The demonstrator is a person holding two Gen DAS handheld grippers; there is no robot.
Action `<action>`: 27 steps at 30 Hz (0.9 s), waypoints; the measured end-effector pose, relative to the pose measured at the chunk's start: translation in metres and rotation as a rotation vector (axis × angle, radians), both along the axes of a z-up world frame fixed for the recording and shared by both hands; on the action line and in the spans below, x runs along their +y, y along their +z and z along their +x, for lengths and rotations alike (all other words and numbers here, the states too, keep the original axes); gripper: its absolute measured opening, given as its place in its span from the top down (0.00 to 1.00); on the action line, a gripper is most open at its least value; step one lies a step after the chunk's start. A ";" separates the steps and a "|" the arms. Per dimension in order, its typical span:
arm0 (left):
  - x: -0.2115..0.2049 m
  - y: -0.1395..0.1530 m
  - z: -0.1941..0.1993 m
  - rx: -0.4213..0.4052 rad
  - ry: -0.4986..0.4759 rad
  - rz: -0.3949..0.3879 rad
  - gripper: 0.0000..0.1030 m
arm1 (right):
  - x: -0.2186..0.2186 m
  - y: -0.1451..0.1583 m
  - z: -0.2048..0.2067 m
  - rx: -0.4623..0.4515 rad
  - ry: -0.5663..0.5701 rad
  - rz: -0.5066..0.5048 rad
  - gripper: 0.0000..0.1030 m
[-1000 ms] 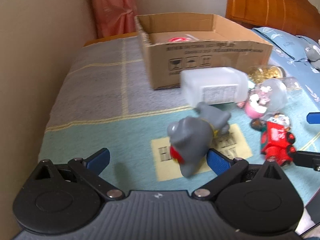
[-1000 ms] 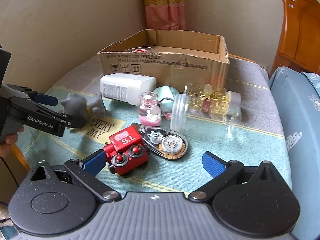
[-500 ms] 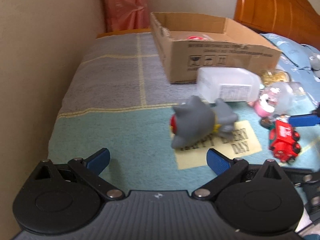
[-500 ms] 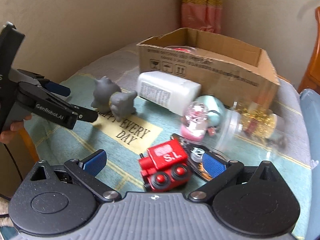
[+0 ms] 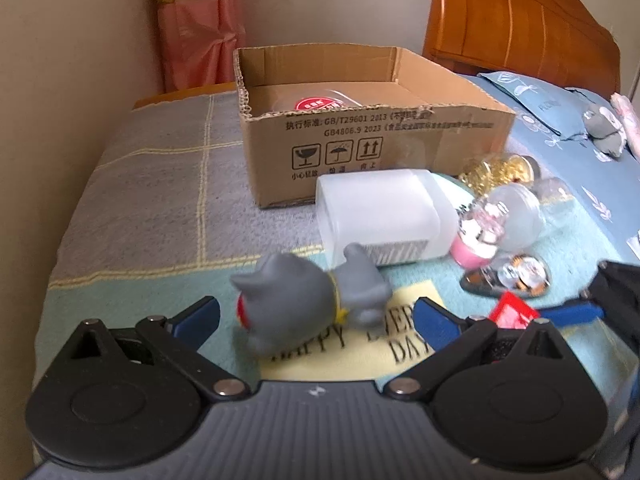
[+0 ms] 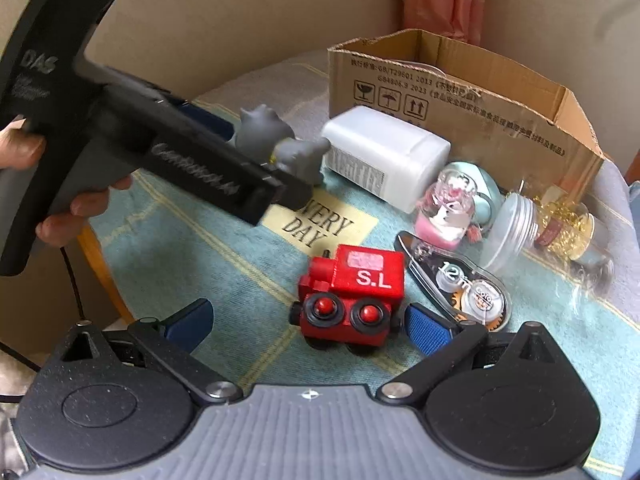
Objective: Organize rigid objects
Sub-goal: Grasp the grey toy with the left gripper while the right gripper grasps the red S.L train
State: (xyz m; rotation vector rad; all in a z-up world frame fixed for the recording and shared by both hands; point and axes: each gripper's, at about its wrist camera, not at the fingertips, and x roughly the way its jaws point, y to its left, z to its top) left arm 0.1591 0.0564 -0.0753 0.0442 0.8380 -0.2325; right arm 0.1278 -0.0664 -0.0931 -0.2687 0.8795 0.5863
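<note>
Both claws have closed in on their targets: the left gripper, jaws spread, now brackets the grey rubber cat figurine on the mat's yellow patch near the table's front edge, while the right gripper, also spread, straddles the red wooden toy train. Beyond them the white plastic bottle lies against the open cardboard box toward the far edge, so two pickups look imminent.

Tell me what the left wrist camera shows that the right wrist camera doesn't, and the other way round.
Only the left wrist view shows the wooden headboard, the blue bedding and the red-labelled lid inside the cardboard box. Only the right wrist view shows the hand holding the left tongs and the whole red toy train between the open right tongs. Both show the grey toy figure, white bottle, snow globe and correction tape.
</note>
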 end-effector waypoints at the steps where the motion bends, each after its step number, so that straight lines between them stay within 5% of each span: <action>1: -0.001 -0.002 0.003 0.001 0.009 -0.001 0.01 | 0.001 -0.001 0.000 0.001 -0.002 -0.003 0.00; 12: 0.028 -0.005 -0.009 0.015 0.075 0.017 0.01 | 0.002 -0.004 -0.001 -0.011 0.014 -0.026 0.00; 22: 0.012 -0.004 0.000 -0.038 0.022 0.011 0.07 | 0.005 -0.003 0.002 -0.037 -0.012 -0.024 0.01; 27: 0.012 -0.006 0.004 -0.031 0.015 -0.005 0.17 | 0.004 -0.002 0.007 -0.042 -0.032 -0.032 0.15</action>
